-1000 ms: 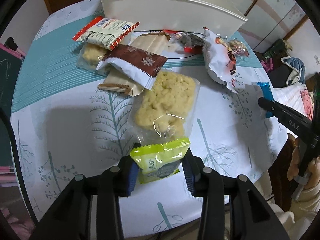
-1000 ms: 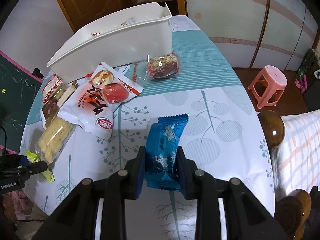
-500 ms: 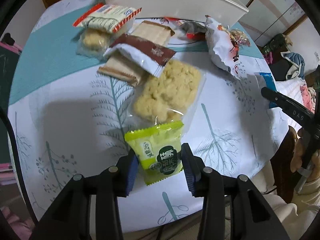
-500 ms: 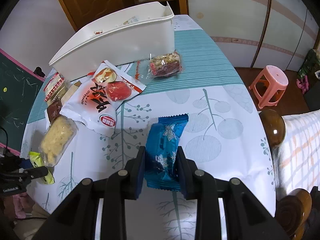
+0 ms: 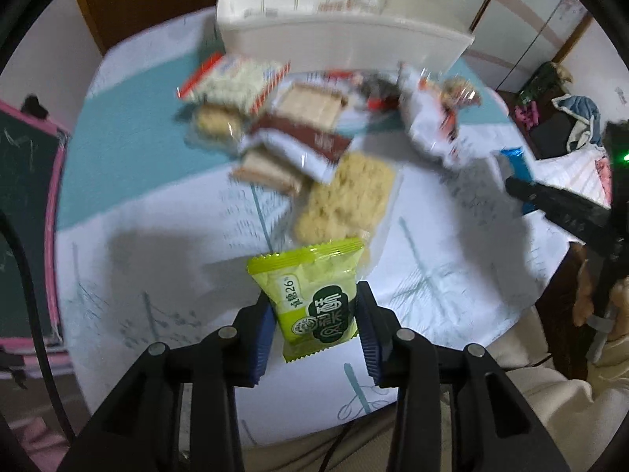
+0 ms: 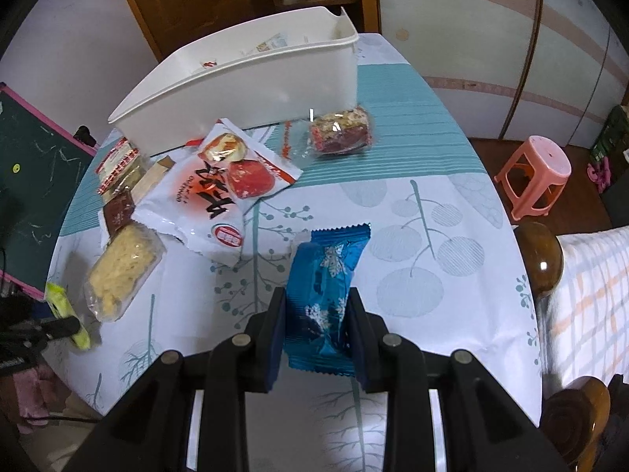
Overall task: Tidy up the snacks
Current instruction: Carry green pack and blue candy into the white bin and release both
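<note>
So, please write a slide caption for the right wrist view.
Right hand-held gripper holding a blue snack packet above the table.

Left gripper (image 5: pixel 314 314) clamped on small lime-green foil snack packet (image 5: pixel 314 295), raised over white leaf-print tablecloth (image 5: pixel 157 275), blurred snack pile and long white plastic bin (image 5: pixel 334 27) beyond.

A pink plastic stool (image 6: pixel 534 175) stands on the floor beside the chalkboard-flanked table (image 6: pixel 452 181).
</note>
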Motion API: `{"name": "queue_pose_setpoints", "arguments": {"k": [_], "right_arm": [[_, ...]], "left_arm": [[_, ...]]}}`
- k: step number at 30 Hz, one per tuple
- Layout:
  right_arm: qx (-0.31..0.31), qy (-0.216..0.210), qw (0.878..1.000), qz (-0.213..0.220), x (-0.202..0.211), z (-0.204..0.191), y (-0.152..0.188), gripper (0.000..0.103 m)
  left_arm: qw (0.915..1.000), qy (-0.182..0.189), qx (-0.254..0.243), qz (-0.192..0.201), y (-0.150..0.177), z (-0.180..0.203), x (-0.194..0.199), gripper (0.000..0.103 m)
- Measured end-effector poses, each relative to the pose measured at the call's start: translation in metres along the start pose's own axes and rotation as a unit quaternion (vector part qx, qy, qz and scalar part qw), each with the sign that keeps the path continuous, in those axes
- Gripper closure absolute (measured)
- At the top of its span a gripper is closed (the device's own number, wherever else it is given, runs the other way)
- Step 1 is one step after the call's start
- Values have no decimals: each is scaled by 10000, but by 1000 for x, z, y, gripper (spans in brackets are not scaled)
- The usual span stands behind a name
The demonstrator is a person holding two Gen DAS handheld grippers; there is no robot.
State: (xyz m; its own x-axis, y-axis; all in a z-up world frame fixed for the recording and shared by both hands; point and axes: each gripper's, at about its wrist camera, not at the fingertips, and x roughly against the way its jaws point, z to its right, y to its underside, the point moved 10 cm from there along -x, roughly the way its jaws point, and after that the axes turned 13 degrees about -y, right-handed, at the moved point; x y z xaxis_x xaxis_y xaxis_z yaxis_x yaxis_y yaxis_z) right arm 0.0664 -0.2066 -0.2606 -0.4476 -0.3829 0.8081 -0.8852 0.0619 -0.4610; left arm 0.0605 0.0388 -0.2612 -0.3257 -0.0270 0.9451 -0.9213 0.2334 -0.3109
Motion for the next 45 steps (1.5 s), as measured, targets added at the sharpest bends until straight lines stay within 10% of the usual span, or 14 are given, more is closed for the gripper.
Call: {"name": "queue_pose_setpoints", "arguments": {"k": [6,17,23,35,37,39,45], "right_arm": [[351,-209,9986,342,23,-30,-38,74],[1247,-274,9786,1616,116,-92,-183,74],[1294,-260,9691,2085,145,-105,-252,74],[1016,-232,9746,1982,121,-108,-331,72],[1023,-176,9772,1853,107,-106,-334,71],[990,-147,9801,1714,94,-104,-334,64],[918,-18,9836,1553,77,-96,-320,41]], "left_arm": [[9961,63,51,881,-66,-4,68,66],[9628,-422,-103,2665,-224,6,189,66],[9518,-698,116,2985,-290,-1,204,66],[9564,-946,616,2695,-371,-23,141,65],[9588,-998,674,2571,-375,-27,125,55],[9612,-1005,696,2475,-376,-30,113,3],[9640,-968,780,2350,-366,-37,98,0]]}}
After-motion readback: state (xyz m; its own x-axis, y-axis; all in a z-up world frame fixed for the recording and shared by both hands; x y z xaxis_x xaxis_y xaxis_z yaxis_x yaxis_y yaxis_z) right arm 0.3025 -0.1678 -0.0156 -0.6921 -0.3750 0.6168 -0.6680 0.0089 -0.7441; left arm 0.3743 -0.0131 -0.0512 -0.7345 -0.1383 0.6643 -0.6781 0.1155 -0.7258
